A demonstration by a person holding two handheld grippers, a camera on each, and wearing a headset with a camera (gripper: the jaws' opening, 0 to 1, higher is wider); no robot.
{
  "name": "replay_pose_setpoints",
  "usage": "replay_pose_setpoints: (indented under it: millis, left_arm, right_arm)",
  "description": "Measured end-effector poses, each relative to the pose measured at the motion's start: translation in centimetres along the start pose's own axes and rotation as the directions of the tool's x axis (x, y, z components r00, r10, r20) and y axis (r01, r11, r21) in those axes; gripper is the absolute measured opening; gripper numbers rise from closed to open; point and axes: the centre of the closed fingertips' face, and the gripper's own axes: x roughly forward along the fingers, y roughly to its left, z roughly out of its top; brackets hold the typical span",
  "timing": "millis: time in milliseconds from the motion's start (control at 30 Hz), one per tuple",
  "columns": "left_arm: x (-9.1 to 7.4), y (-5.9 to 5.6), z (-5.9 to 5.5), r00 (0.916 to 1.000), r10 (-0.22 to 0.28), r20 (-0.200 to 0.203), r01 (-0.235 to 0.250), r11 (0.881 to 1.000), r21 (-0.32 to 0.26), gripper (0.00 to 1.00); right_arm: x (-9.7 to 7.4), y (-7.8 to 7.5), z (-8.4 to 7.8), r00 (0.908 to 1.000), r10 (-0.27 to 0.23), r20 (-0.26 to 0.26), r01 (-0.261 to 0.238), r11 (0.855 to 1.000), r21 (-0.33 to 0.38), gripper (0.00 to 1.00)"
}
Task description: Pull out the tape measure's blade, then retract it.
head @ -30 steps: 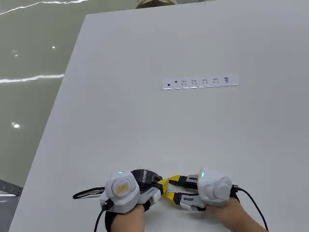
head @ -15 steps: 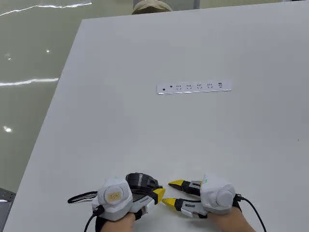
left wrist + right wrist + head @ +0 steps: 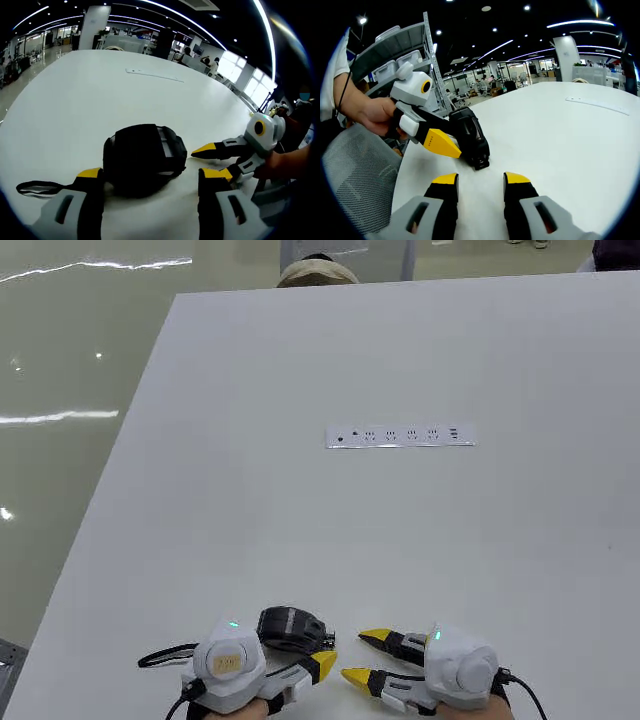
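The black tape measure [image 3: 290, 628] lies on the white table [image 3: 400, 530] near its front edge, with no blade showing. Its black wrist strap [image 3: 160, 655] trails off to the left. My left gripper [image 3: 300, 648] is open, and the tape measure [image 3: 142, 157] sits between its yellow-tipped jaws, close against the left one and apart from the right one. My right gripper [image 3: 365, 657] stands open just right of the case with nothing between its fingers. In the right gripper view, the tape measure [image 3: 470, 132] lies ahead of my right gripper [image 3: 481, 179], with the left gripper [image 3: 437, 140] beside it.
A white power strip [image 3: 400, 436] lies flat at the middle of the table, far ahead. The table's left edge [image 3: 110, 500] drops to a glossy floor. A person's head [image 3: 317, 270] shows beyond the far edge. Shelving [image 3: 395, 50] stands behind the left hand.
The two grippers have drawn apart. The right one has backed off to the right, away from the tape measure. The head camera has tilted, so the table sits lower in view.
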Motion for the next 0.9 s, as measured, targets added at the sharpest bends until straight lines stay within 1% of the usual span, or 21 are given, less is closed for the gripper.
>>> replay_pose_setpoints:
  millis: [67, 100, 167, 200, 300, 400, 500, 600, 667, 733, 800, 900]
  left_arm:
    - [0.0, 0.0, 0.0, 1.0, -0.004, -0.002, 0.004, 1.0, 0.002, 0.74]
    - [0.0, 0.1, -0.2, 0.9999, 0.001, -0.011, -0.001, 1.0, 0.003, 0.74]
    - [0.0, 0.2, -0.3, 1.0, 0.002, -0.007, -0.002, 1.0, -0.001, 0.73]
    - [-0.1, 0.1, -0.3, 1.0, -0.002, -0.008, 0.002, 1.0, -0.004, 0.74]
    - [-0.2, 0.1, -0.3, 0.9999, -0.005, -0.01, 0.005, 1.0, 0.008, 0.73]
    - [-0.4, 0.2, -0.3, 0.9998, -0.019, -0.008, 0.019, 1.0, 0.017, 0.73]
    - [-0.9, 0.2, -0.1, 0.9988, -0.049, 0.007, 0.049, 0.999, 0.011, 0.73]
    - [-1.4, 0.2, 0.0, 0.9977, -0.067, 0.008, 0.066, 0.997, 0.035, 0.72]
    - [-1.7, 0.3, 0.0, 0.9961, -0.087, 0.015, 0.086, 0.996, 0.027, 0.72]
    - [-2.0, 0.3, 0.0, 0.9949, -0.1, 0.015, 0.099, 0.994, 0.035, 0.71]
    - [-2.3, 0.2, -0.2, 0.993, -0.118, 0.007, 0.117, 0.992, 0.056, 0.7]
    - [-2.7, 0.2, -0.3, 0.9901, -0.14, 0.01, 0.139, 0.988, 0.061, 0.7]
  right_arm:
    - [0.0, 0.1, -0.1, 1.0, 0.001, -0.003, -0.001, 1.0, -0.006, 0.32]
    - [-0.1, 0.3, -0.2, 0.9999, 0.008, -0.007, -0.008, 1.0, -0.008, 0.31]
    - [-0.2, 0.2, -0.5, 0.9997, 0.001, -0.023, -0.001, 1.0, -0.003, 0.33]
    - [-0.2, 0.1, -0.5, 0.9997, -0.002, -0.023, 0.002, 1.0, 0.003, 0.35]
    - [-0.7, 0.2, -0.4, 0.9998, -0.005, -0.022, 0.005, 1.0, -0.005, 0.34]
    - [-1.4, 0.1, -0.3, 0.9997, -0.009, -0.022, 0.009, 1.0, -0.011, 0.33]
    - [-2.3, -0.2, -0.3, 0.9991, -0.033, -0.027, 0.033, 0.999, -0.007, 0.34]
    - [-3.1, -0.3, -0.2, 0.9984, -0.051, -0.024, 0.05, 0.999, -0.007, 0.34]
    - [-3.5, -0.3, 0.0, 0.9978, -0.062, -0.024, 0.062, 0.998, -0.007, 0.34]
    - [-3.9, -0.2, 0.0, 0.9973, -0.069, -0.025, 0.068, 0.998, -0.004, 0.34]
    - [-4.2, -0.1, 0.1, 0.9967, -0.076, -0.028, 0.076, 0.997, -0.005, 0.35]
    - [-4.7, -0.1, 0.2, 0.996, -0.087, -0.024, 0.087, 0.996, 0.003, 0.36]
